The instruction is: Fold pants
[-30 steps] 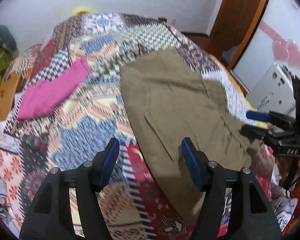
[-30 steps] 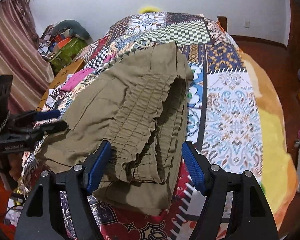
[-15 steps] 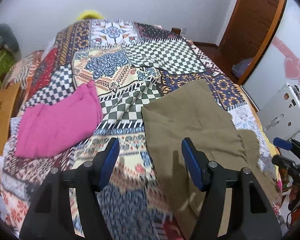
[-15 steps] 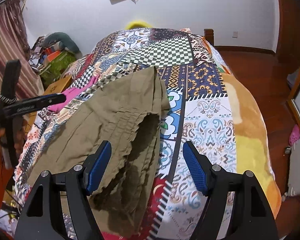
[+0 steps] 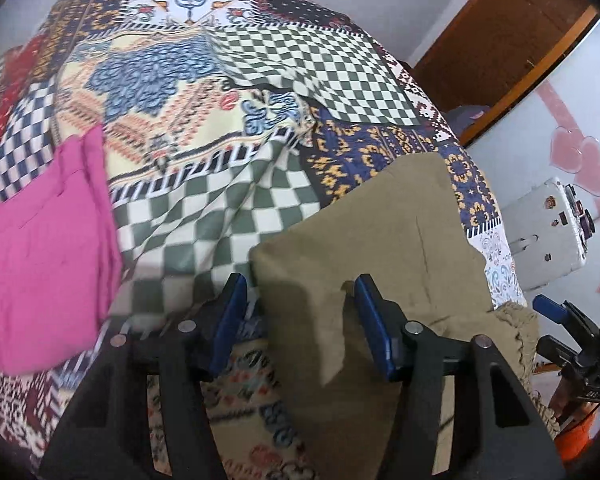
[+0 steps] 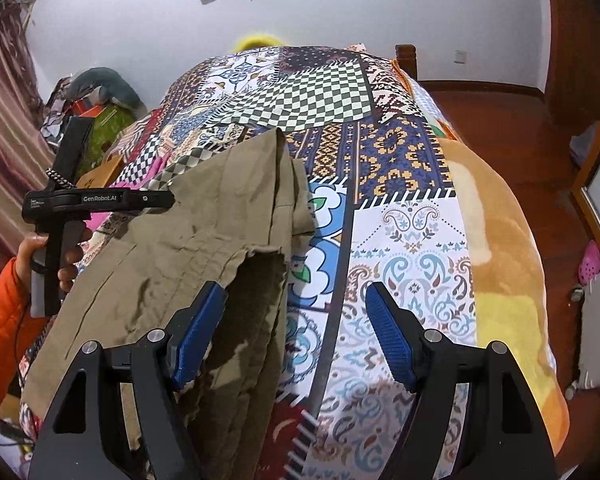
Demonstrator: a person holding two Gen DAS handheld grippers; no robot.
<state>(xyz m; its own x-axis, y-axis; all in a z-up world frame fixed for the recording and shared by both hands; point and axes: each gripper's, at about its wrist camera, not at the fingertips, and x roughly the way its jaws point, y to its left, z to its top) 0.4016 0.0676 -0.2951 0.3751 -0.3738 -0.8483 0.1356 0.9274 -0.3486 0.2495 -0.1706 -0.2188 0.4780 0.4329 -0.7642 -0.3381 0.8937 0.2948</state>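
Olive-brown pants (image 5: 380,248) lie folded on the patchwork bed cover, also in the right wrist view (image 6: 188,256), with the ruffled elastic waistband (image 6: 256,304) toward the near edge. My left gripper (image 5: 300,324) is open and empty, hovering over the pants' near left corner. It also shows in the right wrist view (image 6: 156,199), above the pants' left side. My right gripper (image 6: 296,340) is open and empty, above the waistband's right edge and the bed cover. Its blue tips show in the left wrist view (image 5: 548,308).
A folded pink garment (image 5: 40,248) lies on the bed to the left of the pants. The patchwork bed cover (image 6: 412,240) spreads to the right. A white appliance (image 5: 548,236) stands right of the bed. Clutter and a curtain (image 6: 4,128) are at far left.
Both grippers have moved forward along the bed and lower toward the pants. The left gripper now sits over the pants' near left corner. Both stay open.
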